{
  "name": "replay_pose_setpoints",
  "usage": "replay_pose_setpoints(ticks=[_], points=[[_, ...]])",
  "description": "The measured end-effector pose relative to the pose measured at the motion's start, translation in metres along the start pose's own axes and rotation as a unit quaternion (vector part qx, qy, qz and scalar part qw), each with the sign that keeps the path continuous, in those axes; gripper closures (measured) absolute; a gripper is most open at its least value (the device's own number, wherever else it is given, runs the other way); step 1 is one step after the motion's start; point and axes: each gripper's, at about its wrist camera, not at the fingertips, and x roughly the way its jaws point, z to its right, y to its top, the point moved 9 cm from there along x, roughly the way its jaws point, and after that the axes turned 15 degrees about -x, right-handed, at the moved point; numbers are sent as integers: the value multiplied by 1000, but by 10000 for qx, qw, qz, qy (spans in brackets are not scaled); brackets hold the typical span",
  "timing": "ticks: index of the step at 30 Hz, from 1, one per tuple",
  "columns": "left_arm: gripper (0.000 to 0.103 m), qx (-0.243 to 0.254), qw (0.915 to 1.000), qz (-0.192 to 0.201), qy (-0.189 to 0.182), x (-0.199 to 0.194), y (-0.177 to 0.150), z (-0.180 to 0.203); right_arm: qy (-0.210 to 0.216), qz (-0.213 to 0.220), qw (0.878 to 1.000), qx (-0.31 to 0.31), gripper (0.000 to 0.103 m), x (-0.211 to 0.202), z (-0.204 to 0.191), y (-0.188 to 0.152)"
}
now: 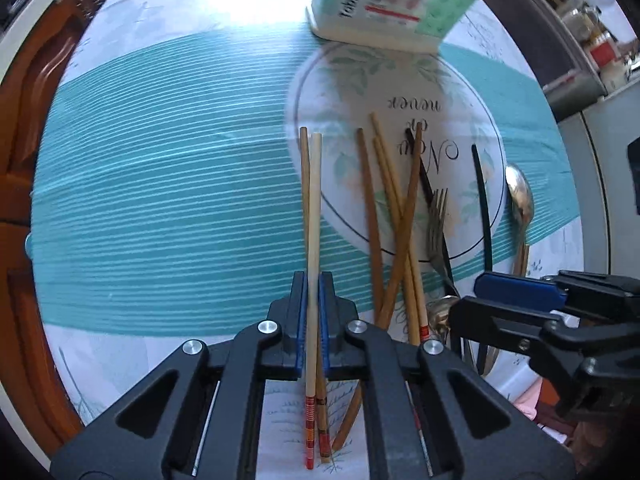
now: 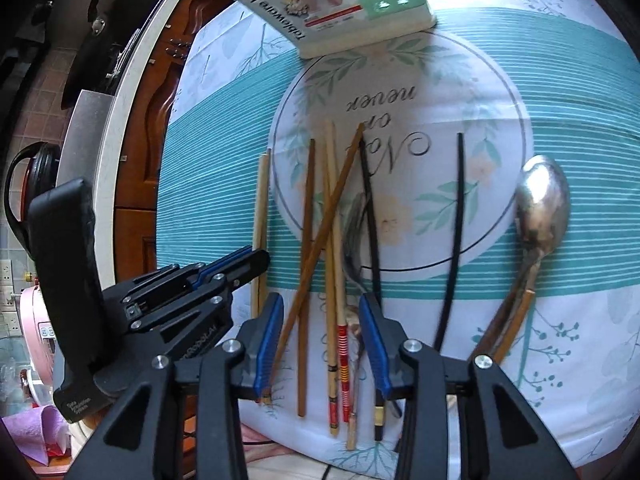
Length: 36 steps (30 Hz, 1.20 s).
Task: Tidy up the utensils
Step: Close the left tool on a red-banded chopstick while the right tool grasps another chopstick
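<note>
While clamped on pale chopsticks (image 1: 313, 216), left hand-held gripper (image 1: 313, 312) sits beside the pile (image 1: 400, 216)

**Readable text on the box, the cloth and a device**

At the top of the right wrist frame, the green and white box (image 2: 320, 4) carries "tableware block" along its side; in the left wrist frame the same wording is blurred. The tablecloth (image 2: 580, 100) has a round white panel at centre frame with script reading "Now or never", seen upside down. Small white print on the black device (image 2: 68, 288) at lower left is too small to read.
</note>
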Motion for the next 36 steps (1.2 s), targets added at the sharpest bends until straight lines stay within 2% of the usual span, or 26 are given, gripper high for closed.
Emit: replay_pose_setpoints(ticks=[3,5,16,29,32,36], points=[[100,-137,9995,-46,-270,-7,-9,-5,120,-85,9999,-47,78,6,-6,-1],[100,-201,9987,-97,-451,-13,-12,-17,135,-175,9997,-56,83,11,-8,-3],[99,-529,9968,-123,-585,-7,-23,-37,-151,-342,9993,-1,84,26,-5,-8],[99,-586,9951,-135,-789,-16,-23,-44,-610,-379,9974,-97,84,35,3,1],[99,-583,9951,-106,-793,-16,-23,-45,-776,-365,9962,-152,92,36,4,3],[99,-642,9937,-108,-917,-18,-24,-46,-905,-383,9949,-220,92,37,3,5]])
